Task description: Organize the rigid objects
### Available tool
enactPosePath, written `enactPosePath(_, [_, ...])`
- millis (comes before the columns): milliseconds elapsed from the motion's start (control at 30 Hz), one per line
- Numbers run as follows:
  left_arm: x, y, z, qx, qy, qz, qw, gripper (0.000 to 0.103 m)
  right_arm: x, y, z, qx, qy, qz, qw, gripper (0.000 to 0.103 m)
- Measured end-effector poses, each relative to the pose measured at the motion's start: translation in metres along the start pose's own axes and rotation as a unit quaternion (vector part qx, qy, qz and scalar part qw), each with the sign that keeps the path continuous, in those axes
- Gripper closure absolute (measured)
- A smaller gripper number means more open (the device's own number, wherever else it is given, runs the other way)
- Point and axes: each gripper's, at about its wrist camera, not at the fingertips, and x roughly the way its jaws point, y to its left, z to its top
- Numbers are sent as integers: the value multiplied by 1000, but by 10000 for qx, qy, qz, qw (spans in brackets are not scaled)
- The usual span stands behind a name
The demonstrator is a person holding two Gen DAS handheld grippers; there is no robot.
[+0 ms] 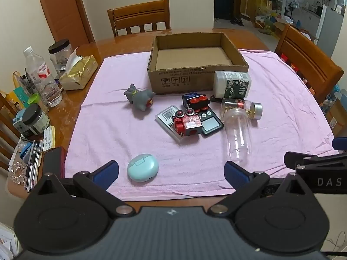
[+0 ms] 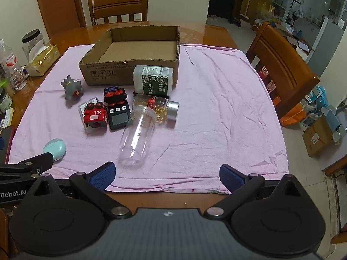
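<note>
An empty cardboard box [image 1: 195,80] [image 2: 128,74] stands at the back of the pink cloth [image 1: 108,130] [image 2: 216,108]. In front of it lie a grey toy figure [image 1: 139,99] [image 2: 72,88], a red toy block [image 1: 188,123] [image 2: 95,117], a black-and-red toy [image 1: 198,103] [image 2: 113,97], a black scale [image 1: 210,124] [image 2: 118,117], a white medical bottle [image 1: 232,84] [image 2: 153,79], a capsule jar [image 1: 240,108] [image 2: 156,107], a clear plastic cup [image 1: 237,136] [image 2: 137,136] and a mint earbud case [image 1: 143,168] [image 2: 55,147]. My left gripper [image 1: 171,174] and right gripper [image 2: 167,175] hang open over the near cloth edge, holding nothing.
Bottles, jars, a tissue pack [image 1: 79,73] and pens [image 1: 33,164] crowd the table's left side. Wooden chairs stand behind [image 1: 139,17] and to the right [image 2: 282,69]. The cloth's right half holds nothing.
</note>
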Motion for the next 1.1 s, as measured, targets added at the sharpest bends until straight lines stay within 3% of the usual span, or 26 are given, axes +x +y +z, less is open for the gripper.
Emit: enactPosePath(1100, [-14,1,2,17,-111,70,9999,1,-11,1,1,-67,-144,2,9999,0])
